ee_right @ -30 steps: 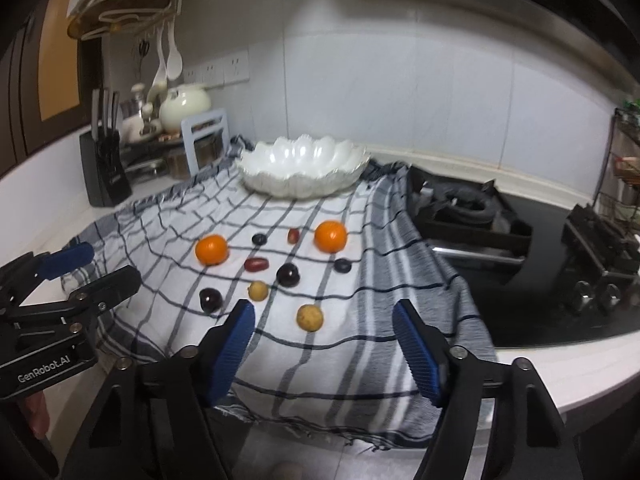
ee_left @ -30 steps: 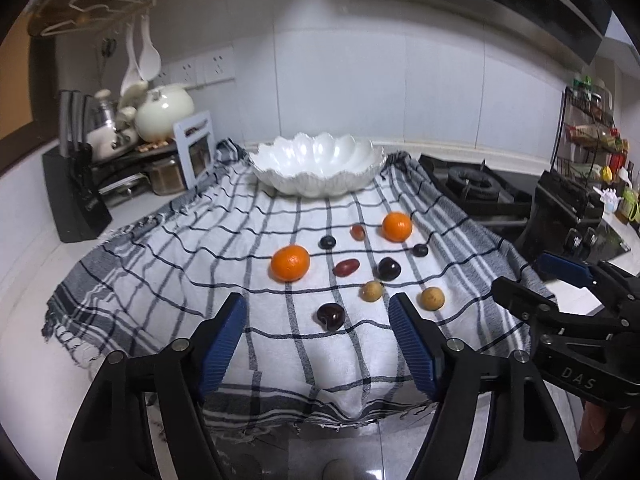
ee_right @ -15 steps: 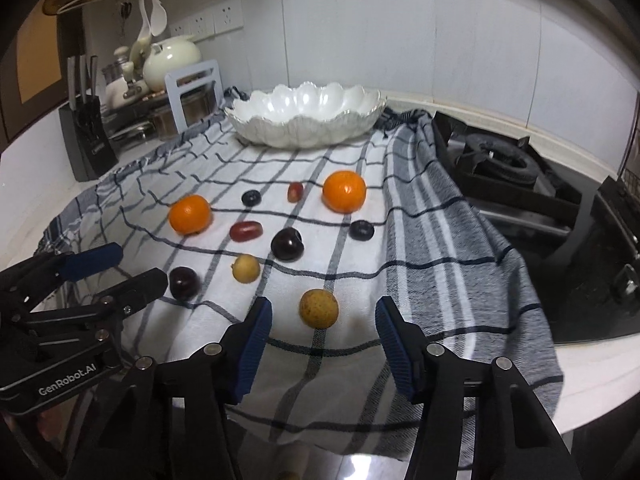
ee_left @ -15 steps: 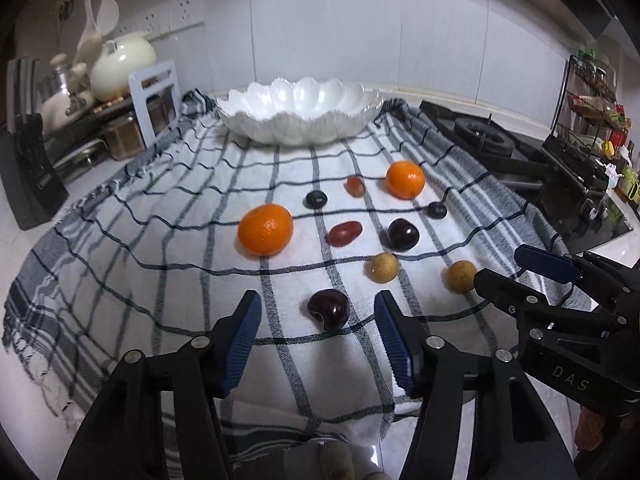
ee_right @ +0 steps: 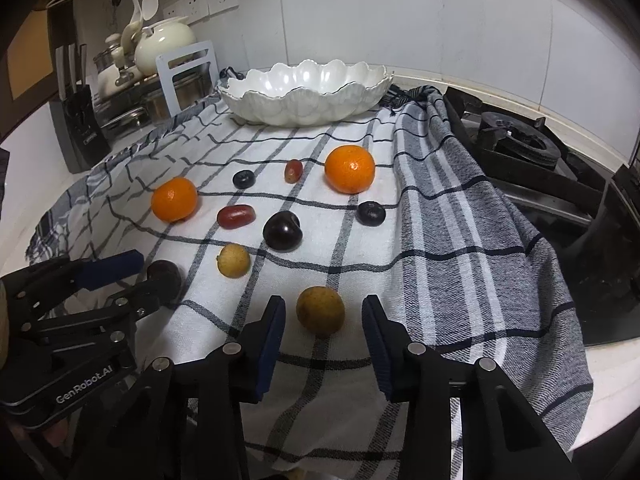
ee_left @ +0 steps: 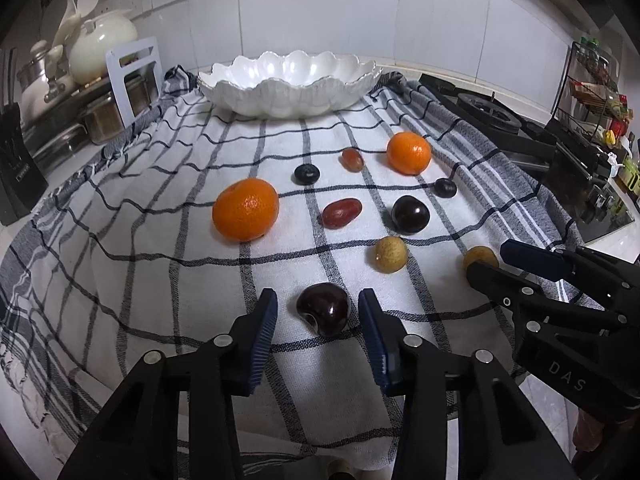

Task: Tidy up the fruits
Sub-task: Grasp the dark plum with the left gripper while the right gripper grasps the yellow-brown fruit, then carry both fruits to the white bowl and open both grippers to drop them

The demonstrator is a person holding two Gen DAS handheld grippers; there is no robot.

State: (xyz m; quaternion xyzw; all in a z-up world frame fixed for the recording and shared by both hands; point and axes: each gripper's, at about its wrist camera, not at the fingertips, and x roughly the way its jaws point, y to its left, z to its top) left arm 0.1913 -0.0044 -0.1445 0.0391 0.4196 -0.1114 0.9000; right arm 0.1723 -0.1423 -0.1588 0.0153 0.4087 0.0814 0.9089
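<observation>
both tongs have come lower and closer. the left gripper (ee_left: 316, 322) now straddles a glossy dark cherry (ee_left: 323, 309), jaws apart, untouching; the right gripper (ee_right: 322, 320) likewise brackets a matte tan round fruit (ee_right: 320, 309) on the checked cloth (ee_right: 440, 240).

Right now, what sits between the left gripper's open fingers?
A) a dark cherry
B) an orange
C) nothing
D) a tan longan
A: in the left wrist view, the dark cherry lies on the checked cloth between the open fingers of the left gripper, not yet clamped.
</observation>
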